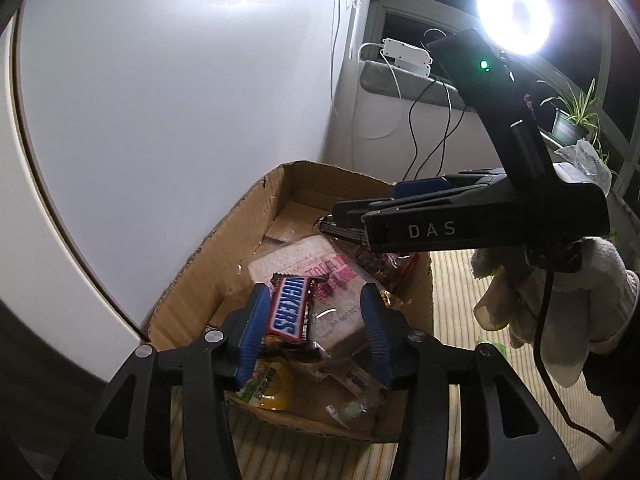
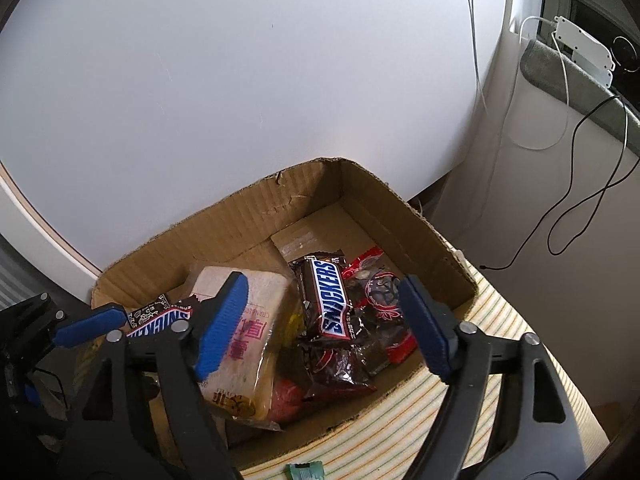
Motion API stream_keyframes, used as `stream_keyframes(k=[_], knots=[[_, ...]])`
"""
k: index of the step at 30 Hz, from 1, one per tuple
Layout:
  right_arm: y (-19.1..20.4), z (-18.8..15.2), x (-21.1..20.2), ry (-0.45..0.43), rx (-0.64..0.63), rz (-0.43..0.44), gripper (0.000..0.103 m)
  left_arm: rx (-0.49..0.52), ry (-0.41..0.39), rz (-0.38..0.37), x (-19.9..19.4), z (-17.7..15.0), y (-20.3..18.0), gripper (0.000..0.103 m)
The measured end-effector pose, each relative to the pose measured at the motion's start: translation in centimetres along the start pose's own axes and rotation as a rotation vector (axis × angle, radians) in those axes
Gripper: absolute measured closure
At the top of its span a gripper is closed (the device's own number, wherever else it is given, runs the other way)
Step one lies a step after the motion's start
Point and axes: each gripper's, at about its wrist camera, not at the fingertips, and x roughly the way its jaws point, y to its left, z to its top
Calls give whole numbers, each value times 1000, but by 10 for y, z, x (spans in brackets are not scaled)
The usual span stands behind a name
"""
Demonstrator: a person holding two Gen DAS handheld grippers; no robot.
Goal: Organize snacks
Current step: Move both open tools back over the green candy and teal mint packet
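Most snacks are already in the shallow brown corrugated cardboard box [image 2: 256, 216], which sits on a striped yellow-green mat [image 2: 440, 412] against a white wall.

Inside, per right wrist view: a brown-and-blue Snickers bar [image 2: 328, 300] lying on dark red crinkly snack packets [image 2: 376, 304], w/ a pale rectangular rice-cracker pack w/ pink print [image 2: 248, 320] to its left.

A second brown-and-blue Snickers bar [image 1: 289, 310] lies at the box's near-left side, on top of other wrappers, incl. a yellow-green jelly cup [image 1: 266, 390].

Left tool [image 1: 314, 328]: blue pads parted, straddling that 2nd bar. The left pad looks right against the wrapper edge, the right pad is clear of it, so nothing is gripped; looks let go.

Right tool [image 2: 320, 324]: jaws wide apart, empty, hanging over the first bar & red packets, not touching them. From the left wrist view it's seen held by a hand in a white cotton glove [image 1: 560, 312].

Judgement: both bars look delivered; task is well along.

Left to do: a small green-wrapped sweet [image 2: 305, 471] is on the mat outside the box, near edge. Anything else outside is out of view, can't tell. The pile inside is loose and overlapping, so tidying may remain.
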Motion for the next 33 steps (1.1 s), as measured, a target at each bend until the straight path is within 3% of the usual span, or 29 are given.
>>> stream_keyframes(k=[19, 33], knots=[[-6, -17, -50, -54, -7, -16, 22, 33, -35, -7, -17, 1, -24, 57], [-26, -53, -91, -80, 5, -33, 22, 70, -45, -29, -34, -9, -54, 57]])
